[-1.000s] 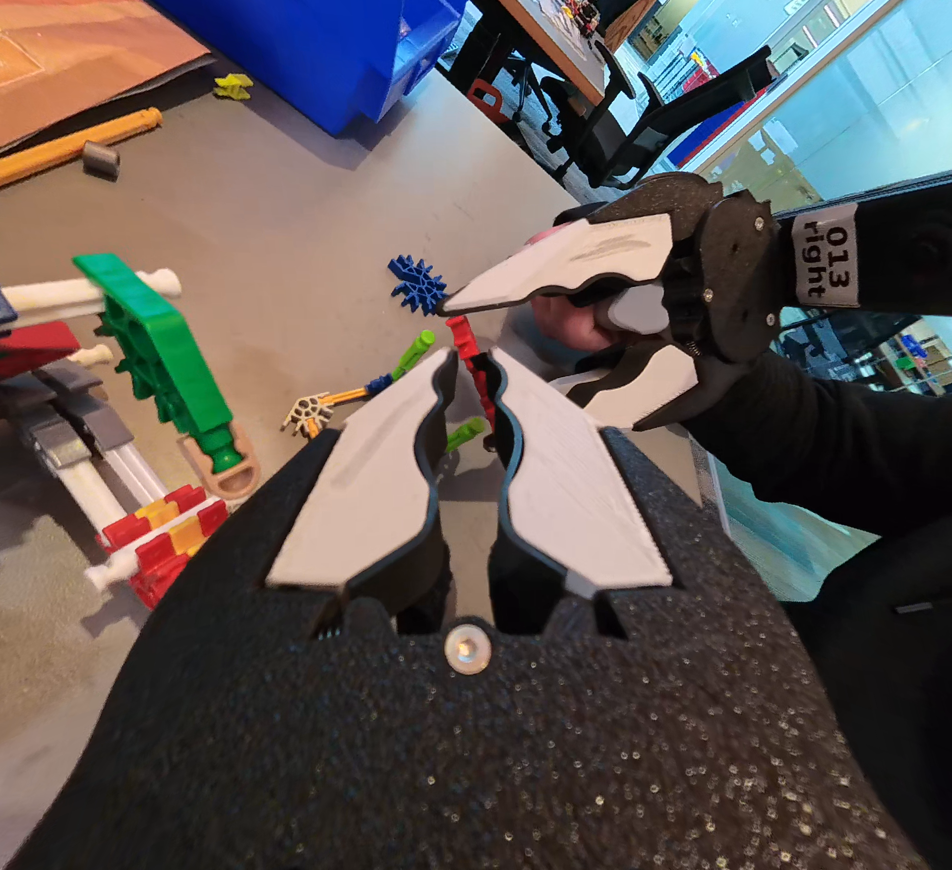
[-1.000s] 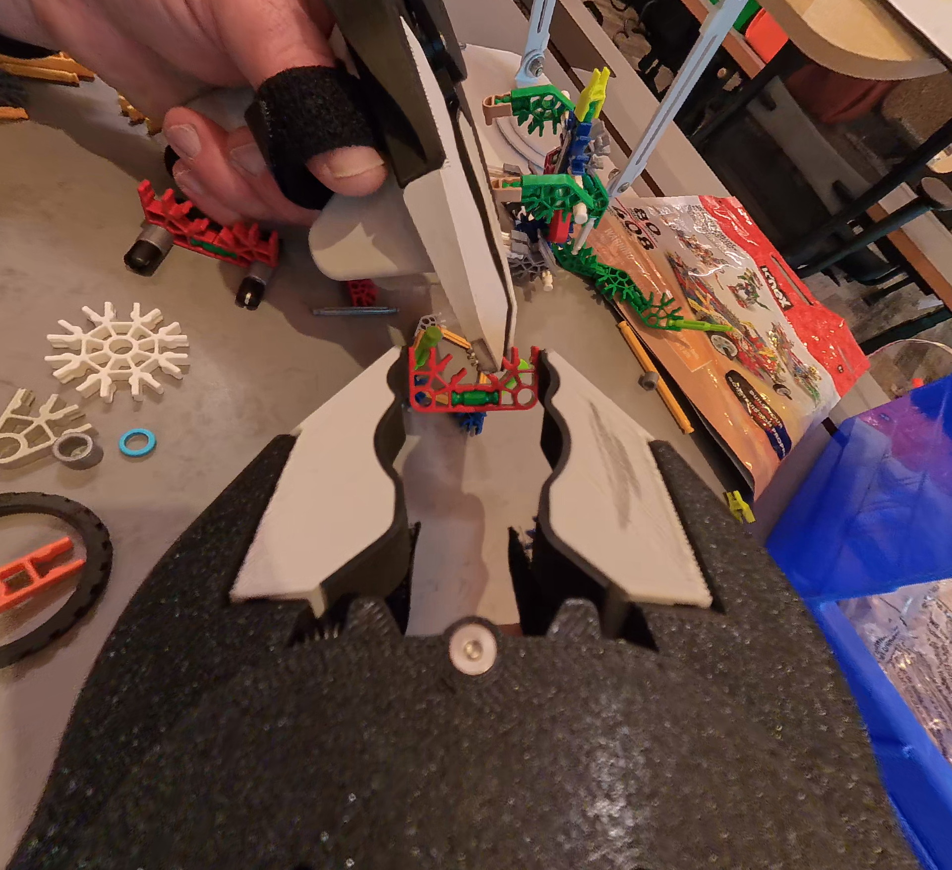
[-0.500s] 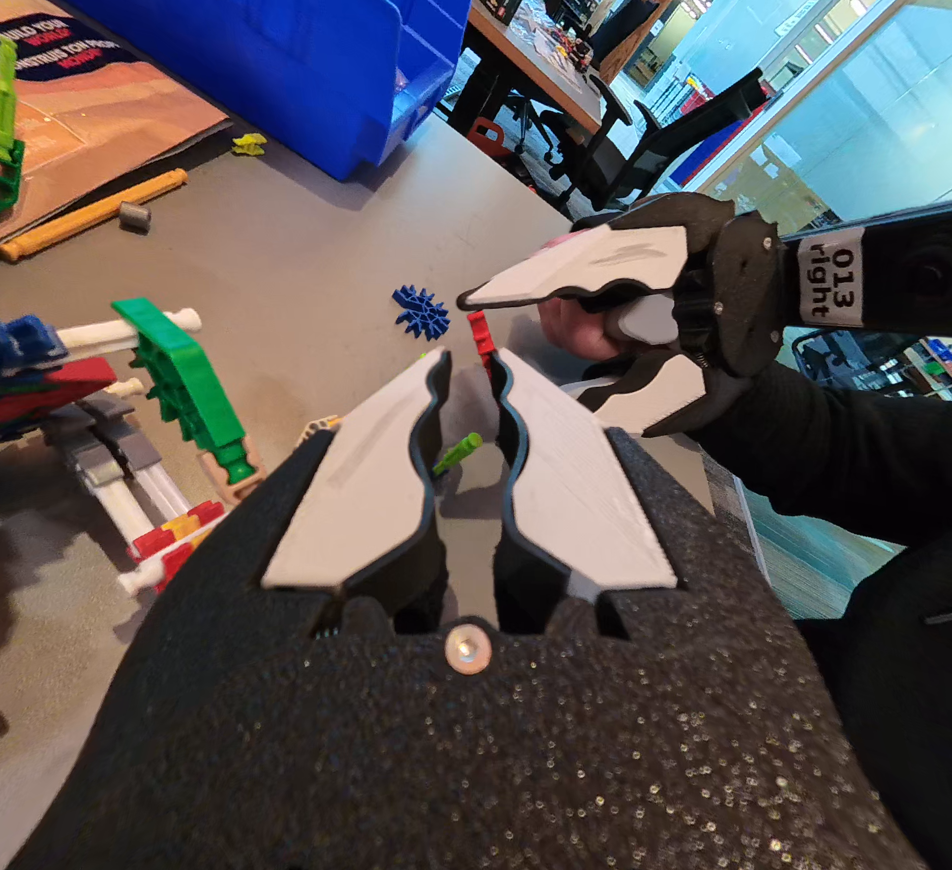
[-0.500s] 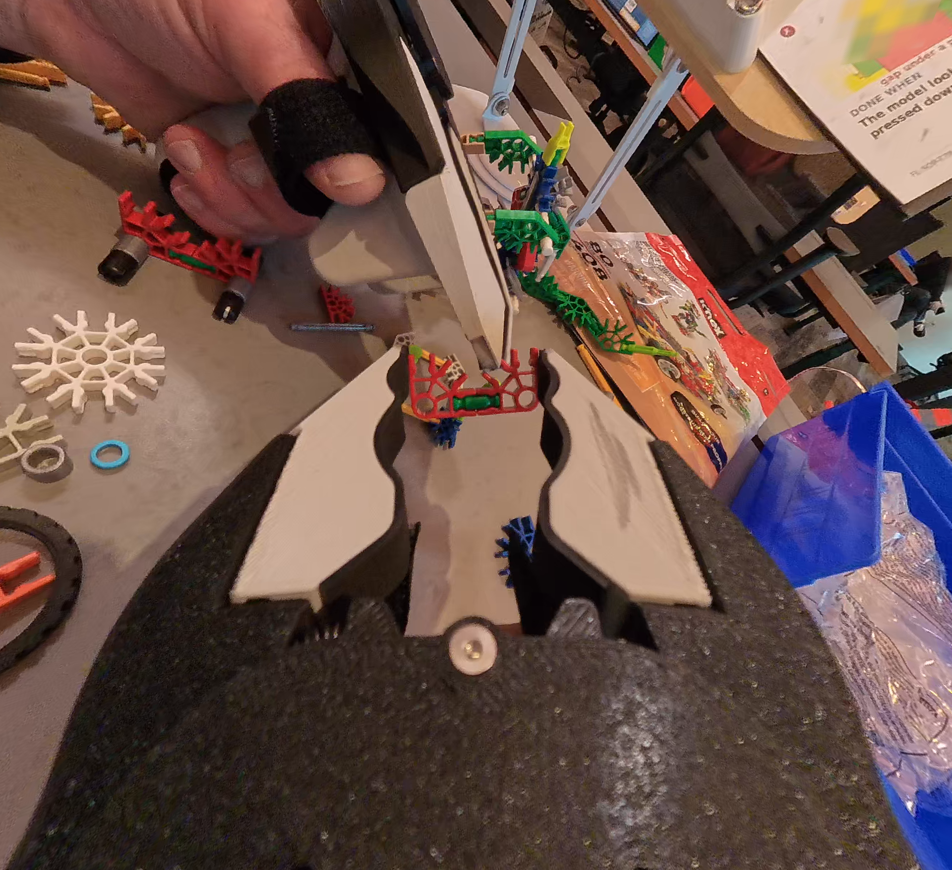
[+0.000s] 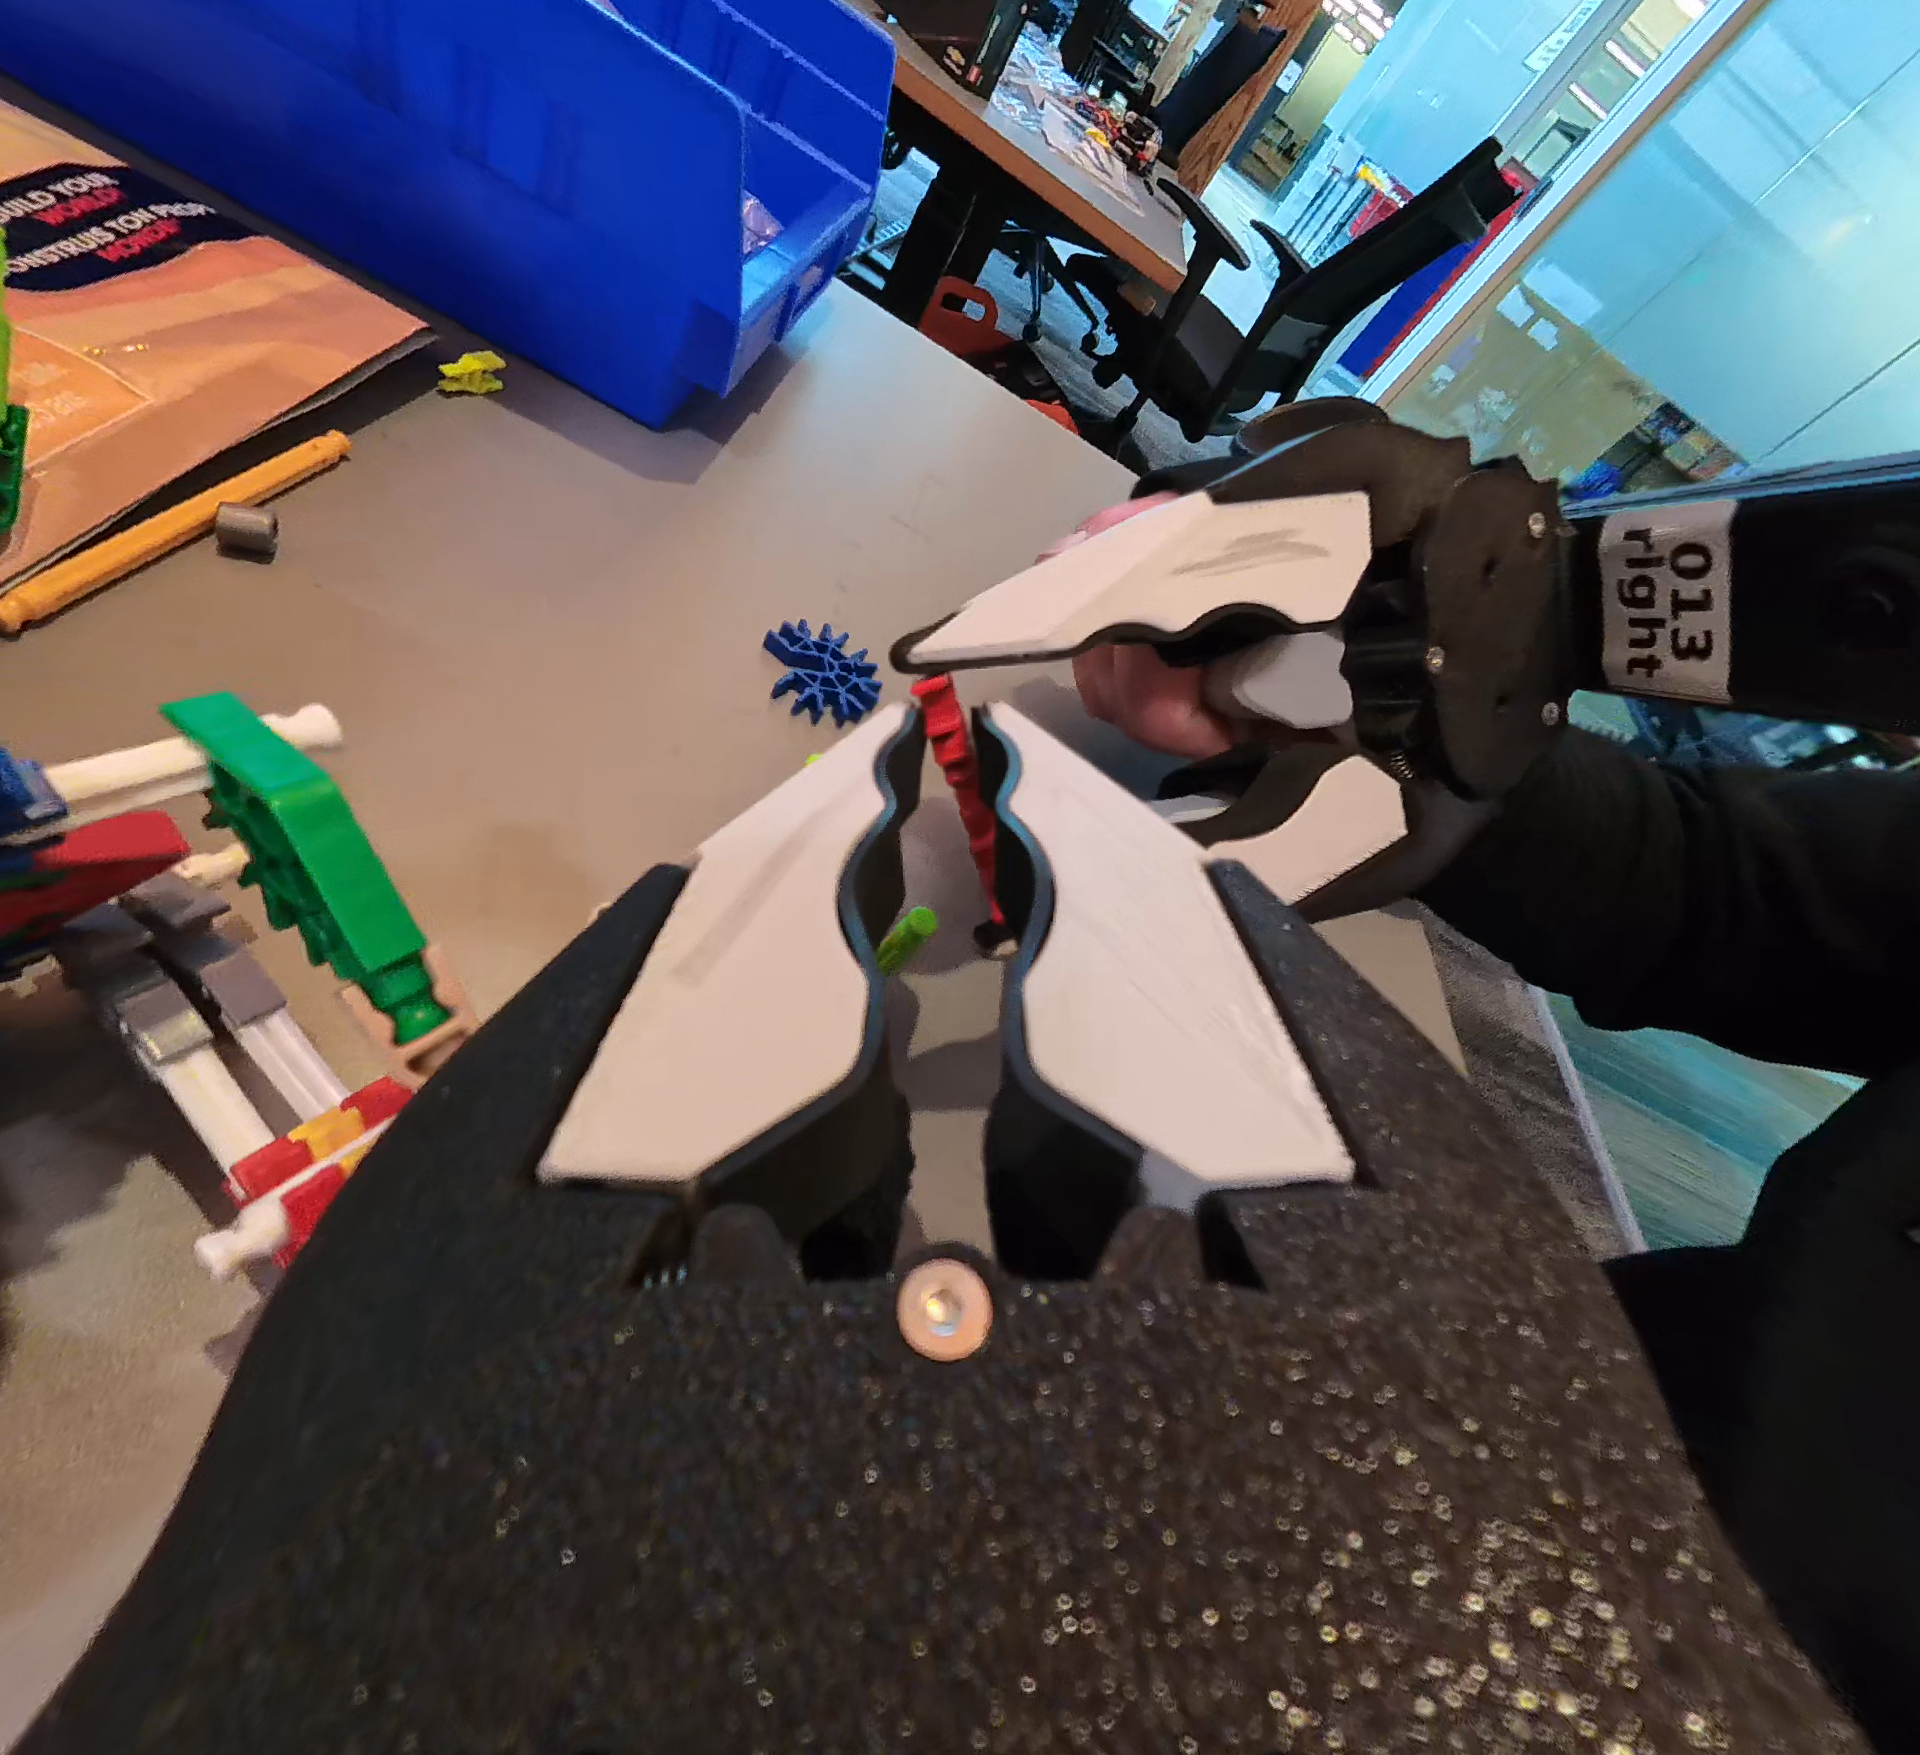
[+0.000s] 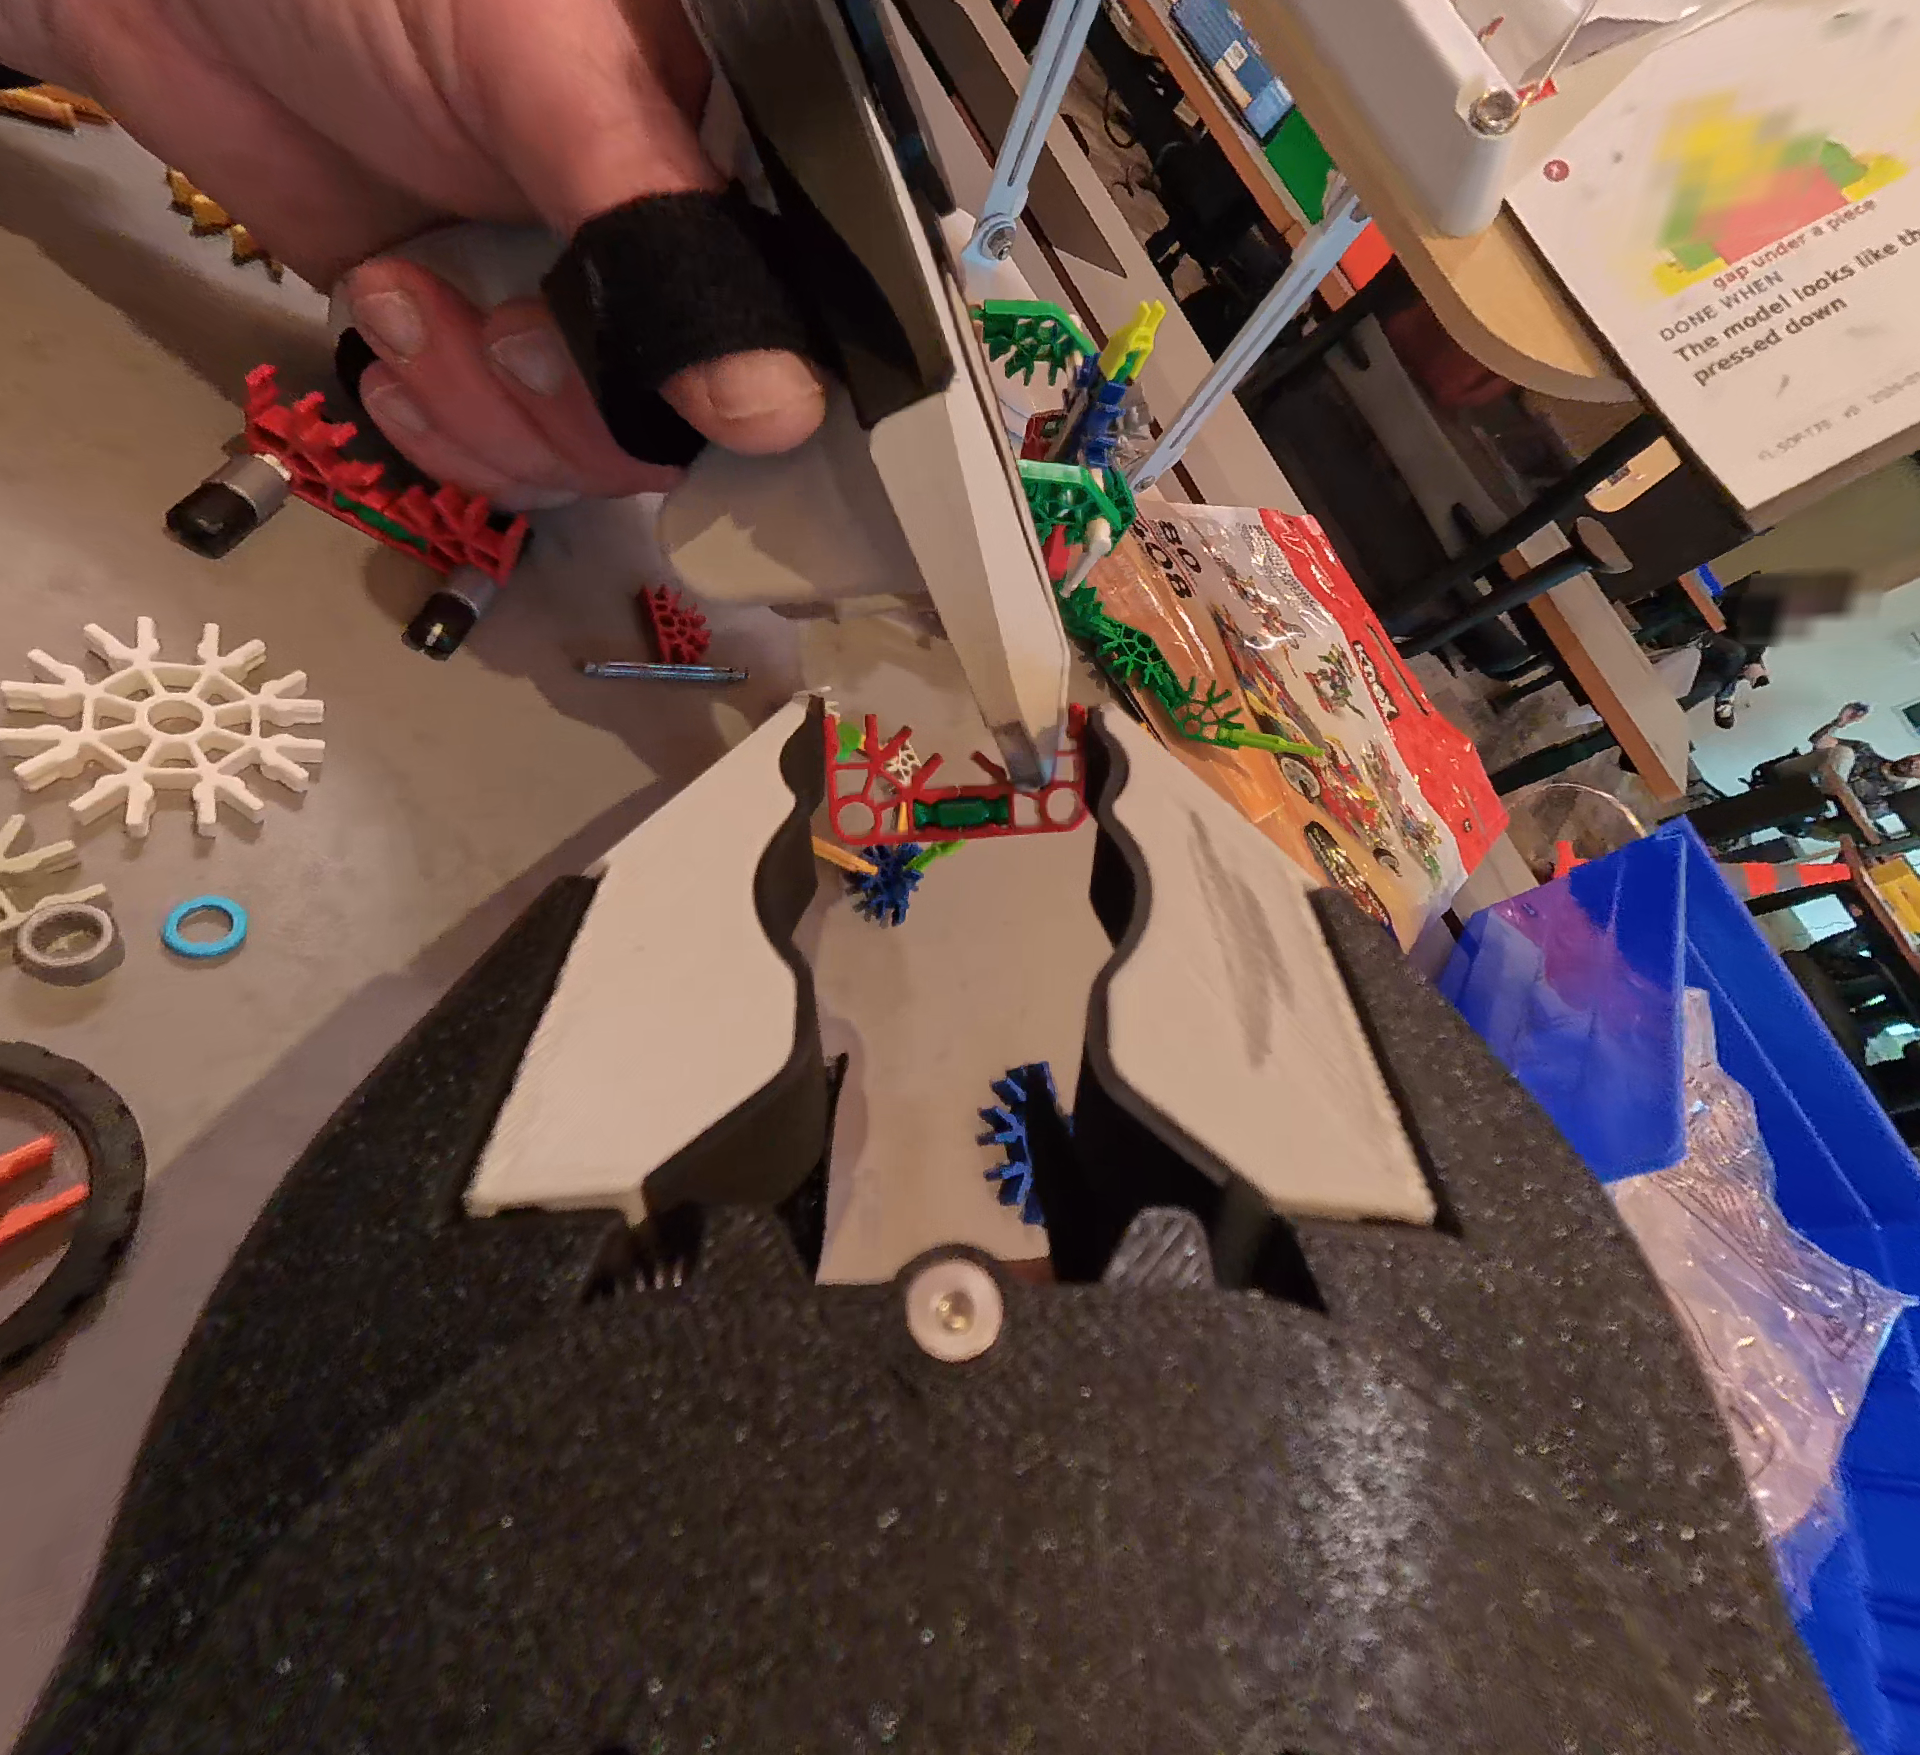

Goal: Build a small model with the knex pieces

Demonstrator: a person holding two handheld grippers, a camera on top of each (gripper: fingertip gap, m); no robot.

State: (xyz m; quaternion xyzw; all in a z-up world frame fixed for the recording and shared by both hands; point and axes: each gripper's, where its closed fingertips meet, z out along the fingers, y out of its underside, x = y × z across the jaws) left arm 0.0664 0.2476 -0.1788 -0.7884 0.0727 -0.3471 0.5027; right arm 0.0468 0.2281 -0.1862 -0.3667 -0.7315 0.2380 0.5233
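Note:
A red lattice connector piece point(image 6: 956, 806) with a short green rod in it is held above the grey table point(image 5: 582, 583). My right gripper point(image 6: 951, 749) is shut on its two ends. My left gripper point(image 5: 948, 718) is shut on the same red piece point(image 5: 956, 760), pinching one end from the side. In the right wrist view the left gripper point(image 6: 1029, 739) comes down from above, held by a hand. In the left wrist view the right gripper point(image 5: 1049, 739) reaches in from the right. A small blue connector with rods point(image 6: 883, 879) shows just below the piece; whether it is attached I cannot tell.
A blue snowflake connector point(image 5: 823, 671) lies on the table under the grippers. Blue bins point(image 5: 468, 95) stand at the back. A green, red and white toy model point(image 5: 291, 853) is at the left. A white snowflake connector point(image 6: 166, 739), a red wheeled assembly point(image 6: 364, 479) and a black tyre point(image 6: 62, 1186) lie nearby. My two grippers' fingertips are within a few centimetres of each other.
Both grippers have risen together with the red piece between them, lifting it off the table. The blue snowflake connector now shows on the table beneath the right gripper.

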